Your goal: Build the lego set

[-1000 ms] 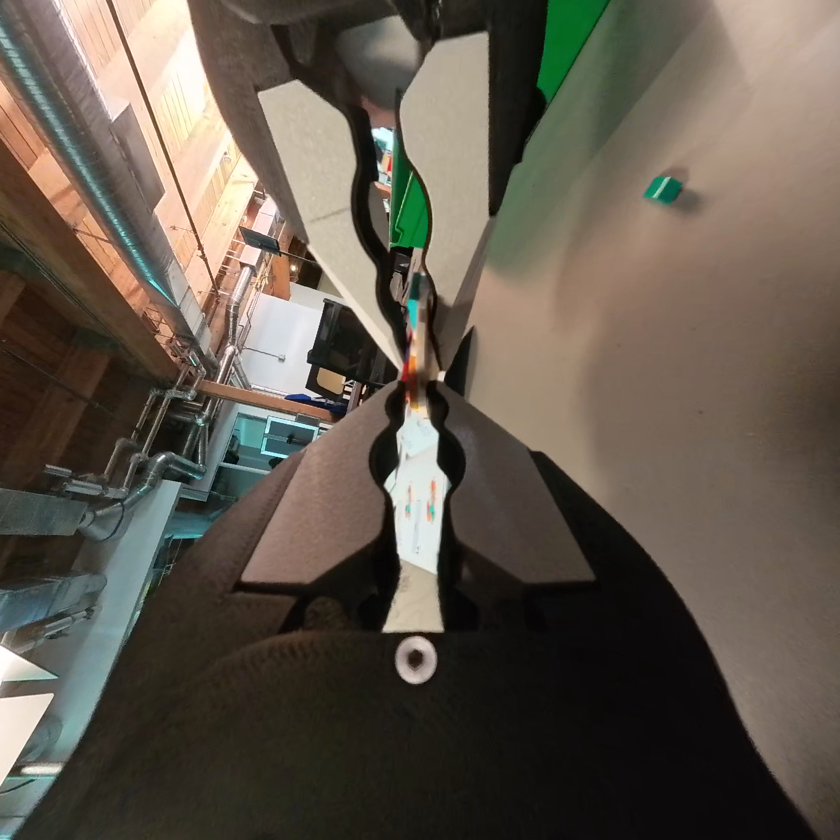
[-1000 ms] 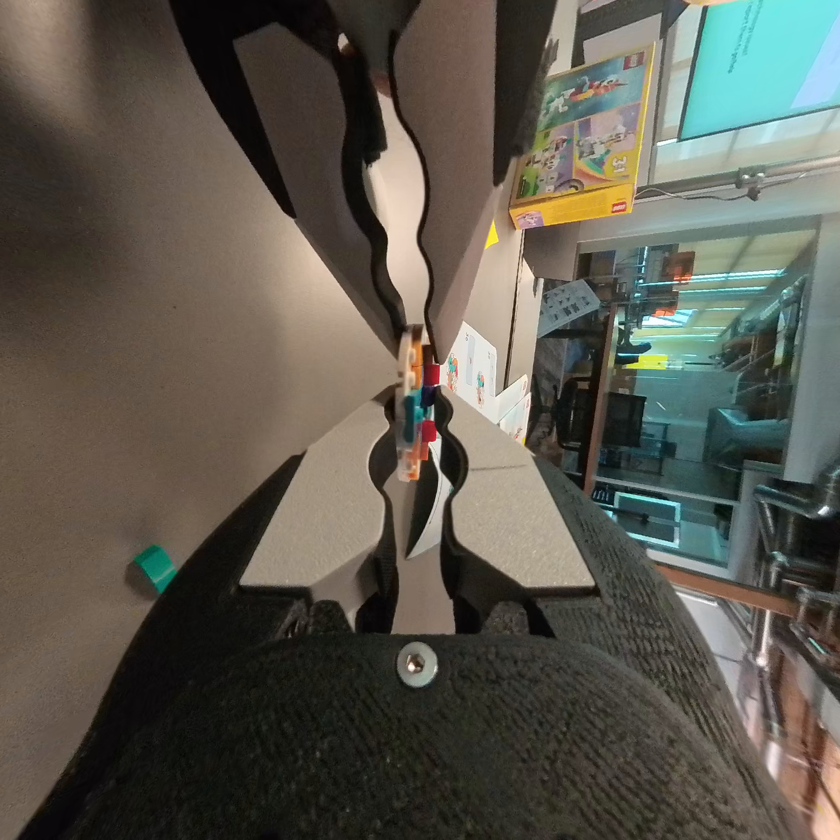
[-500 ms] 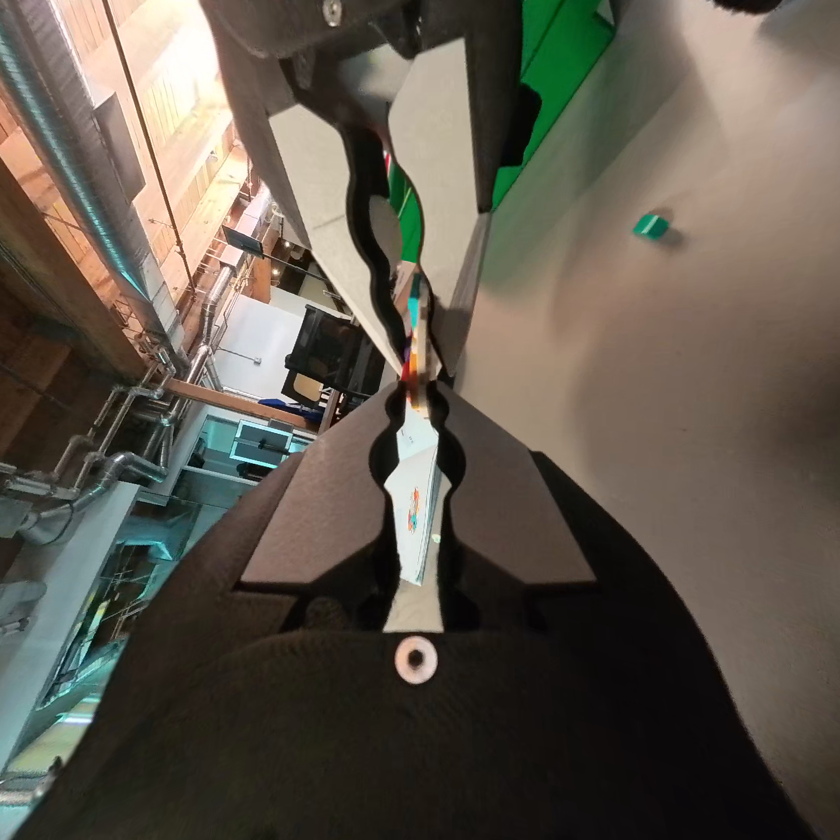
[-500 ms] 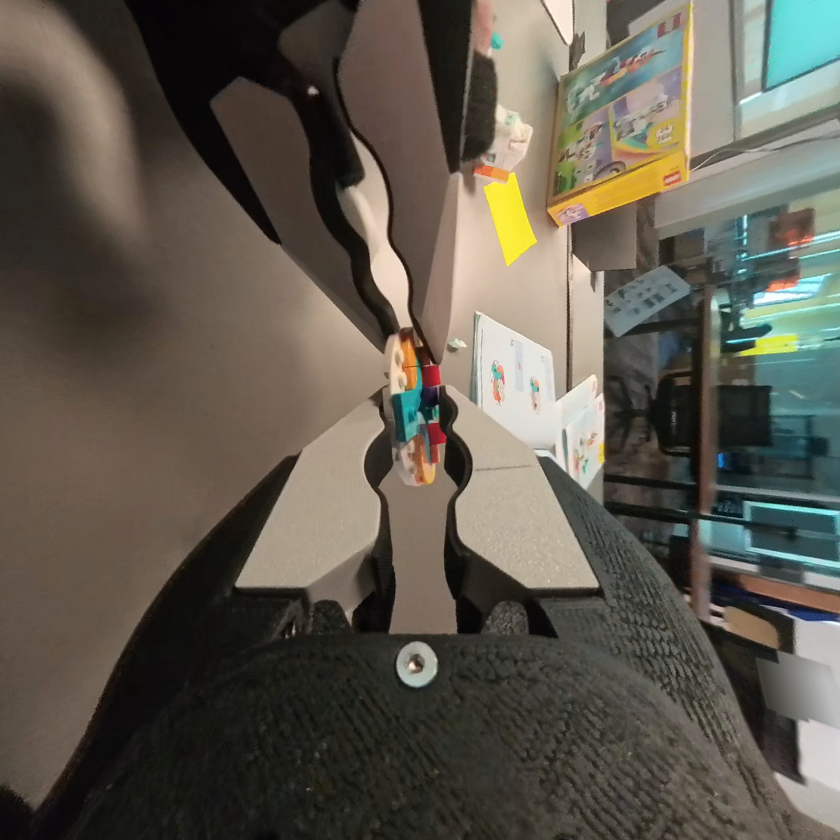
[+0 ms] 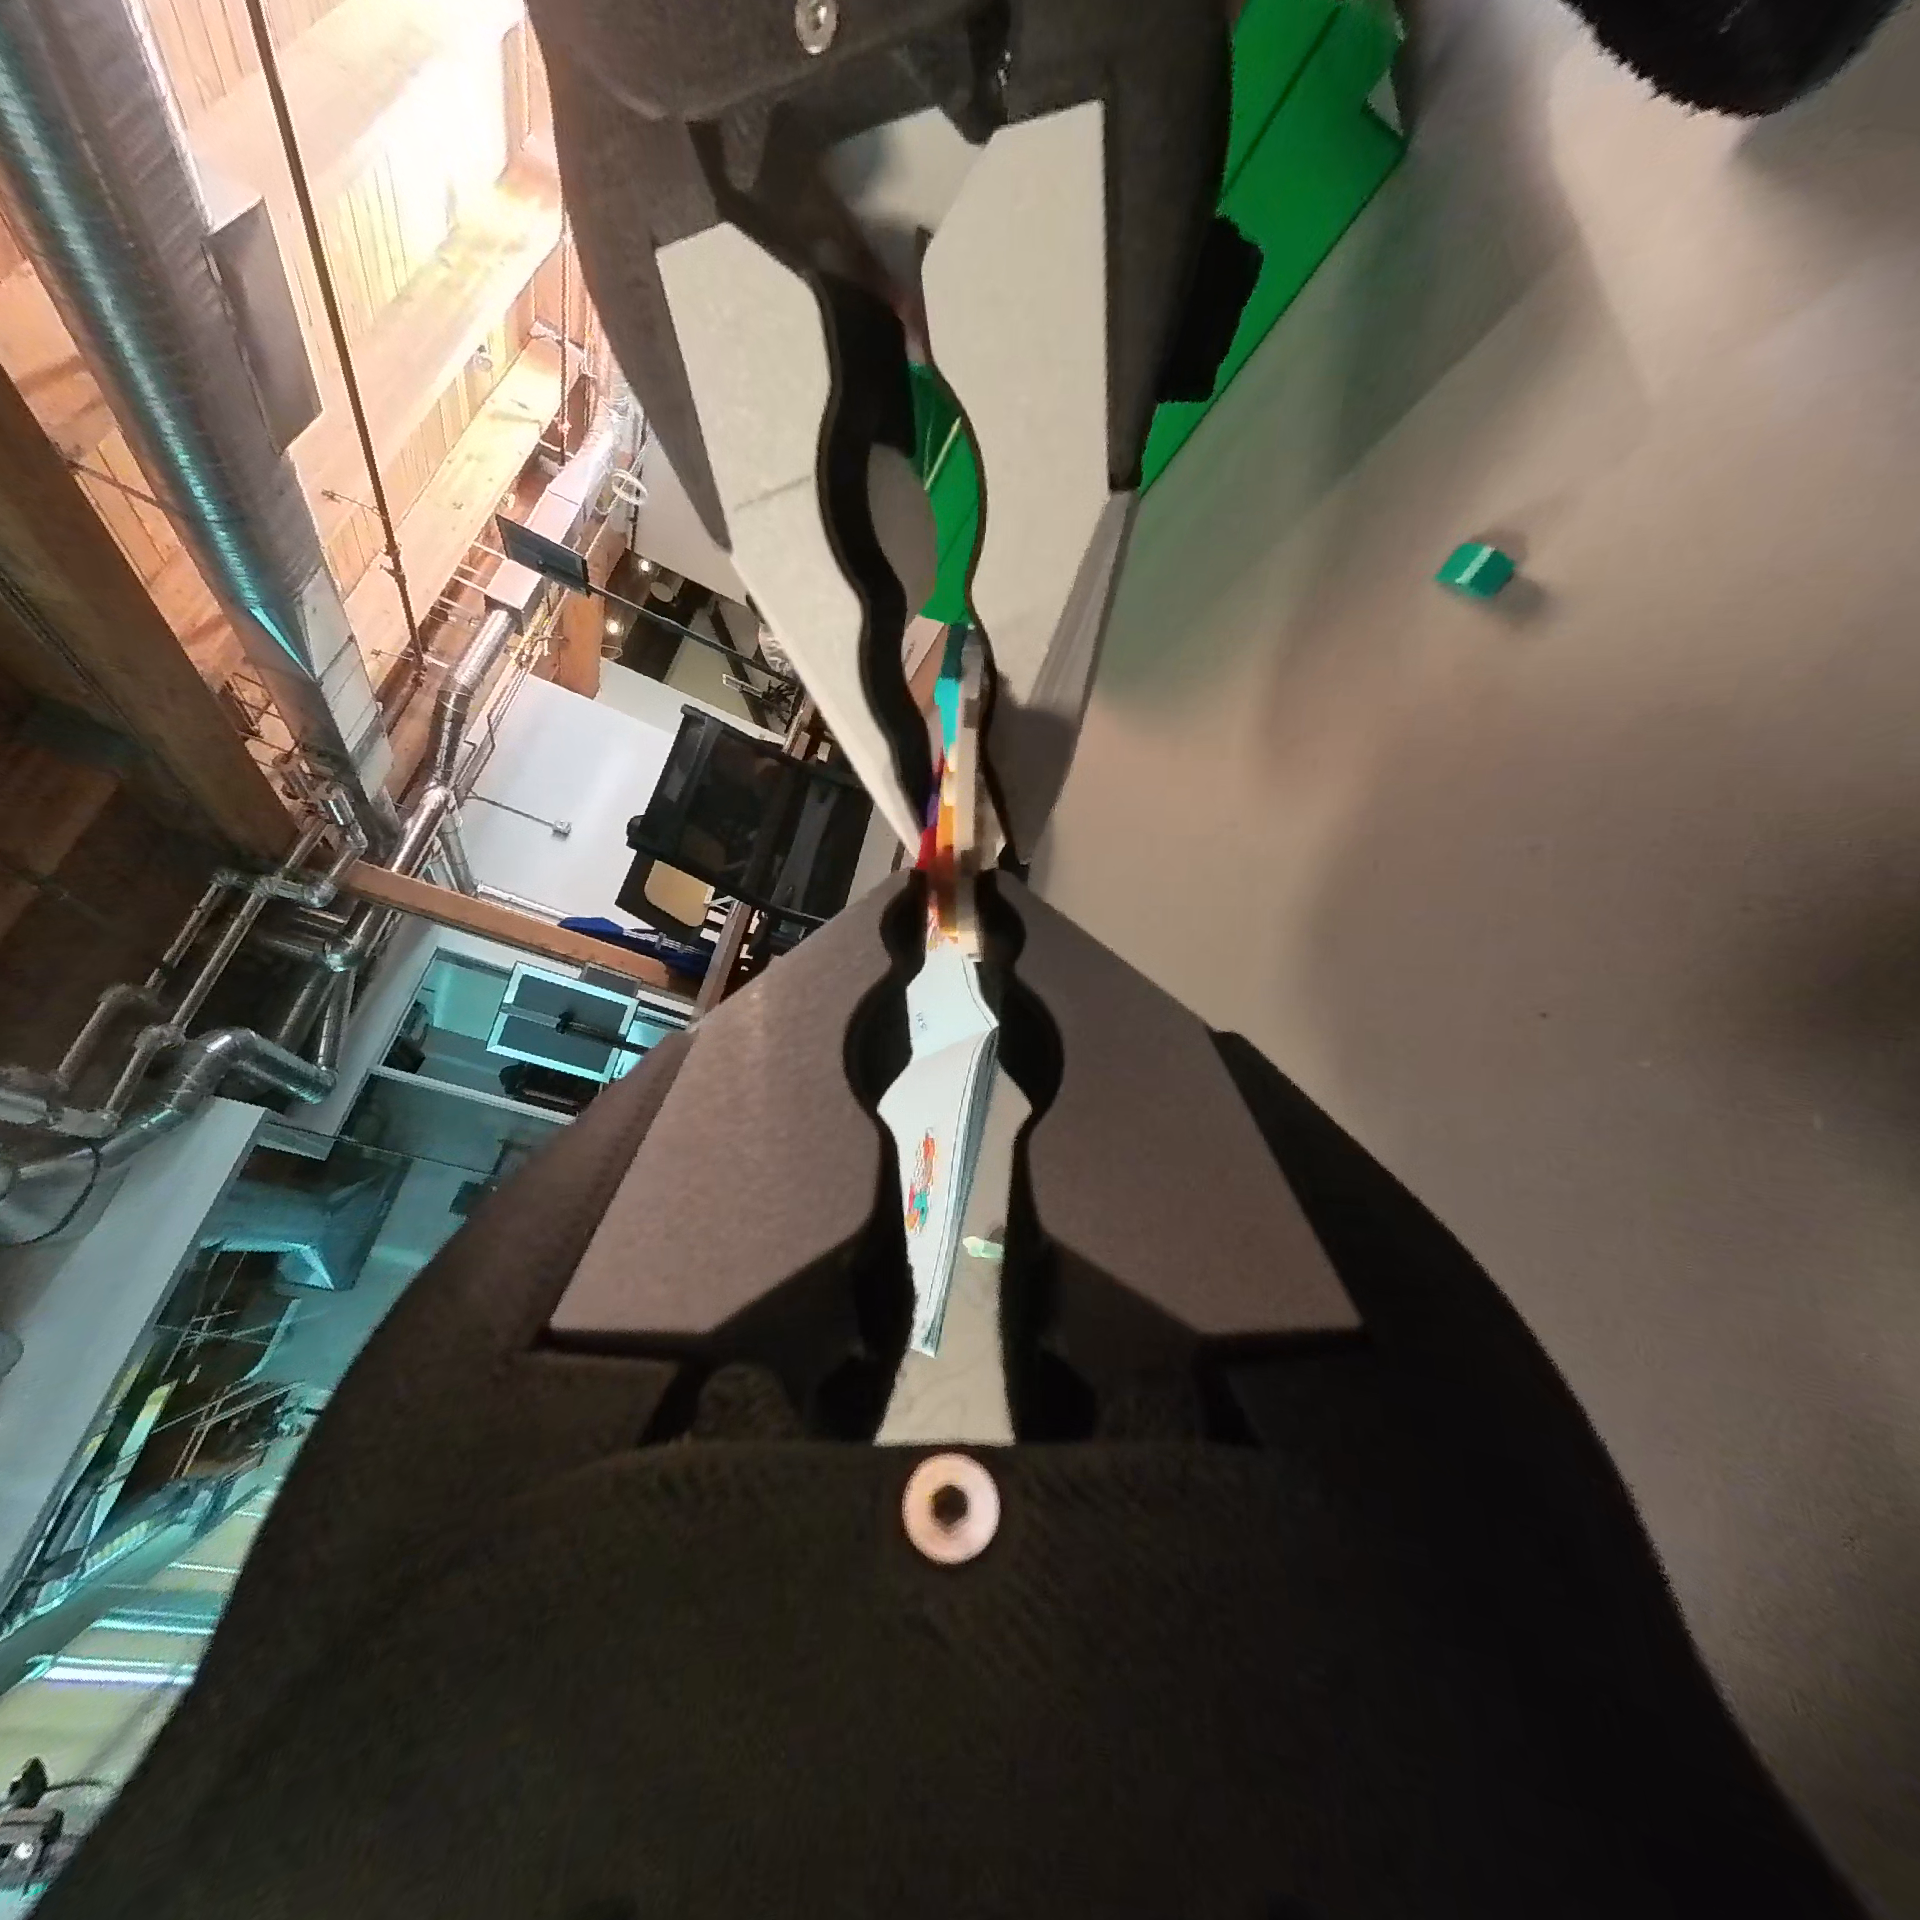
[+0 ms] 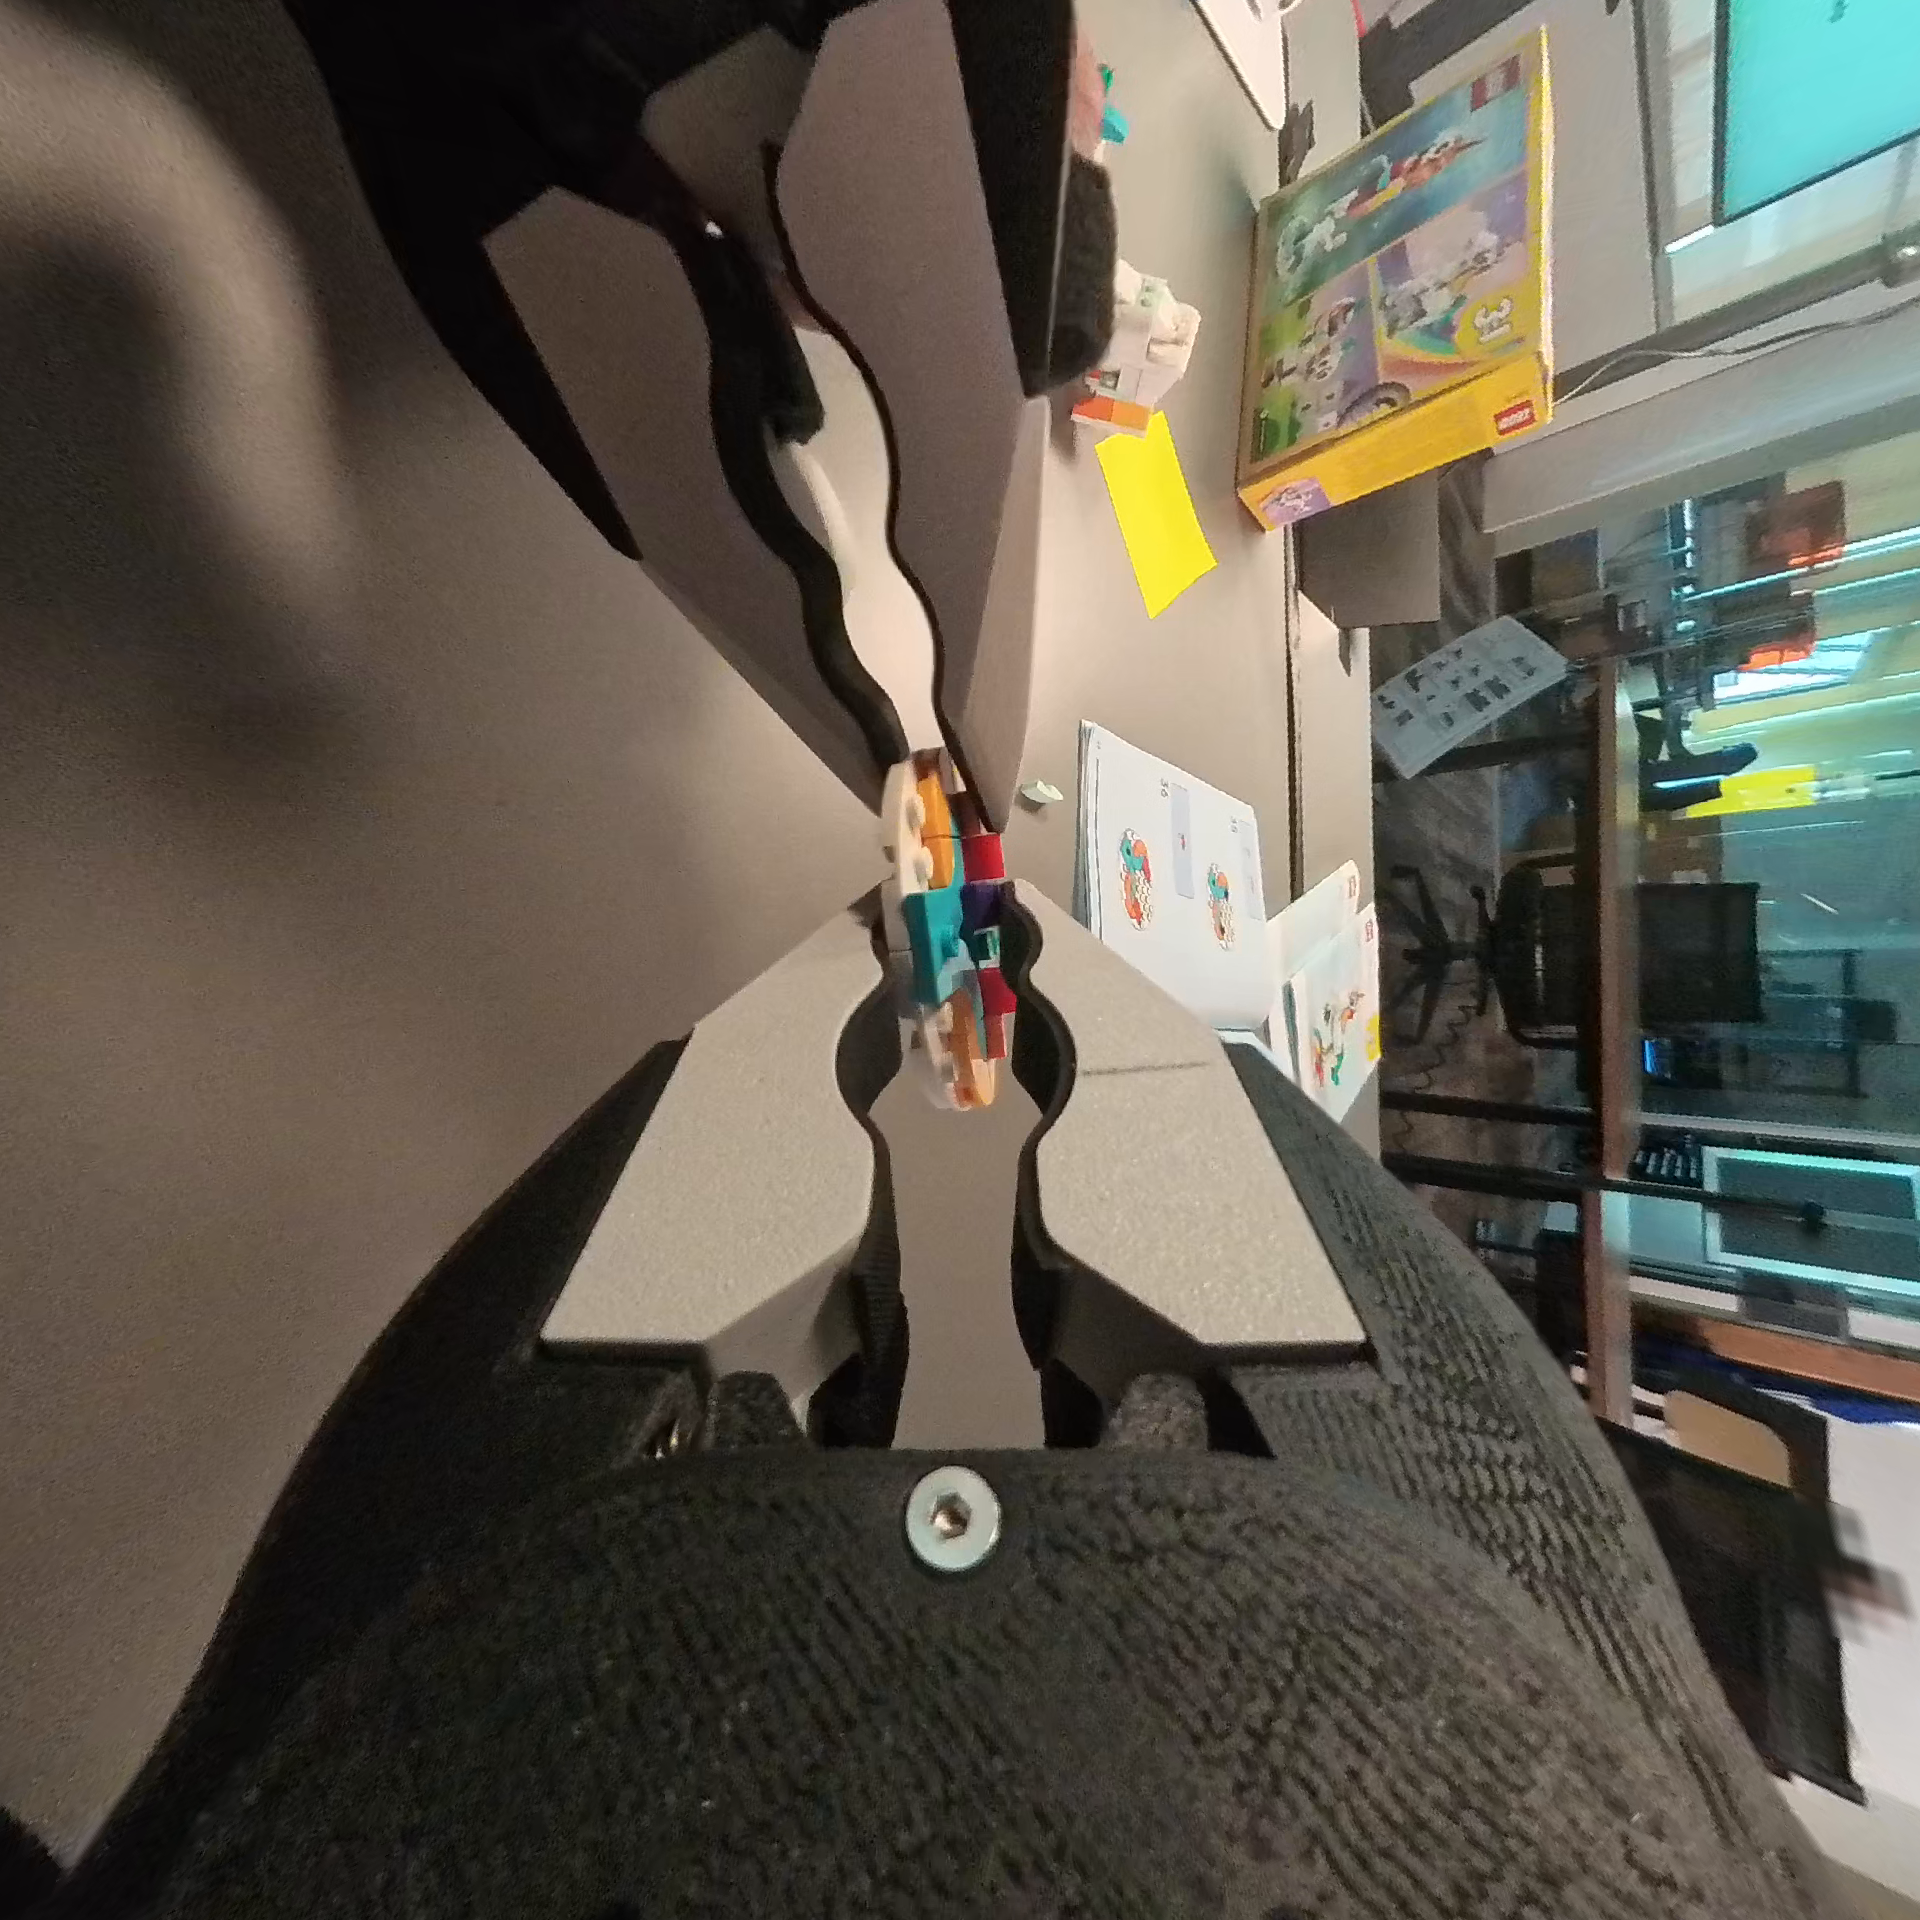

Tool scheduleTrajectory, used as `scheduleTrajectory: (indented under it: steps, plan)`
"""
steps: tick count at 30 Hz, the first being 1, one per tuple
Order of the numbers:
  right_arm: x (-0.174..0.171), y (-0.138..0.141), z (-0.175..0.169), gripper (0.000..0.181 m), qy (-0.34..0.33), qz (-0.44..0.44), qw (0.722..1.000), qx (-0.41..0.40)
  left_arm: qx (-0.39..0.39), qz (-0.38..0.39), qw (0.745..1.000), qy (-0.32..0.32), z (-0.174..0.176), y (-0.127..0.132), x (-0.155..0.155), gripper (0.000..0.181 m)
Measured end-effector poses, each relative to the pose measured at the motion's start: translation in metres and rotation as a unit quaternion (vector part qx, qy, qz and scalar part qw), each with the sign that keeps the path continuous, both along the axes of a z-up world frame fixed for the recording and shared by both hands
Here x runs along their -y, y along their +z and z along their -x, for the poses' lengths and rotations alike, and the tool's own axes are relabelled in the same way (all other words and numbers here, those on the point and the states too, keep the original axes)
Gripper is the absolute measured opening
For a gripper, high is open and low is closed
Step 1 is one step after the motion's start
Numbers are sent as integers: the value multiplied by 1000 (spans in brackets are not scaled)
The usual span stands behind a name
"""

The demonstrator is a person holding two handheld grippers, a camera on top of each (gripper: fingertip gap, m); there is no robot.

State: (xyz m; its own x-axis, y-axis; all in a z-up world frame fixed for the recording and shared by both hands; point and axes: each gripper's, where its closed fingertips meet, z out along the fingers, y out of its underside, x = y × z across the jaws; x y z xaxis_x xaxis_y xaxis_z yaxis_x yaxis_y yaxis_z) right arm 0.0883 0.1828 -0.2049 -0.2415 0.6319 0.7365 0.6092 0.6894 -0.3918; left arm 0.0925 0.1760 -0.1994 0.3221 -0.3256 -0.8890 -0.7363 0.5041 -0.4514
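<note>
Lego model (image 6: pixel 951 940) sits pinched betw. tips of both grippers' jaws, left gripper (image 5: pixel 951 883) & right gripper (image 6: pixel 951 904) facing tip-to-tip.

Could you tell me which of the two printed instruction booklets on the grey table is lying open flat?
The nearer white instruction booklet, beside the multicoloured brick assembly, lies open flat; the farther white booklet behind it stands with pages fanned up.

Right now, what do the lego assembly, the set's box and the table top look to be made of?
Lego assembly: hard moulded plastic, glossy, by its crisp studs and saturated orange, teal and red.
Box: printed cardboard, slight sheen, by its flat panels and folded edges.
Table top: smooth matte grey, probably laminate; no grain or glare shows, so that is a guess.
</note>
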Motion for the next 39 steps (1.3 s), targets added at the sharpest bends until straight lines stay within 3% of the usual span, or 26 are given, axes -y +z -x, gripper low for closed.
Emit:
scheduleTrajectory:
  steps: [13, 19, 23, 30, 39]
  plan:
    - [2, -7, -5, 9, -1, 20, 999, 33, -20, 12, 1000, -13, -5, -8, 3, 9]
    - [0, 0, -2, 9, -8, 2, 1000, 9, 34, 34, 999, -16, -2, -1, 1, 10]
    - [0, 5, -1, 9, -6, -14, 1000, 5, 60, 62, 996, -23, -5, 0, 2, 35]
    - [2, 0, -2, 9, 10, -51, 998, 29, 30, 36, 999, -2, -5, -3, -1, 13]
    - [0, 2, -1, 21, -2, -34, 999, 21, 7, 11, 1000, 4, -2, -1, -1, 12]
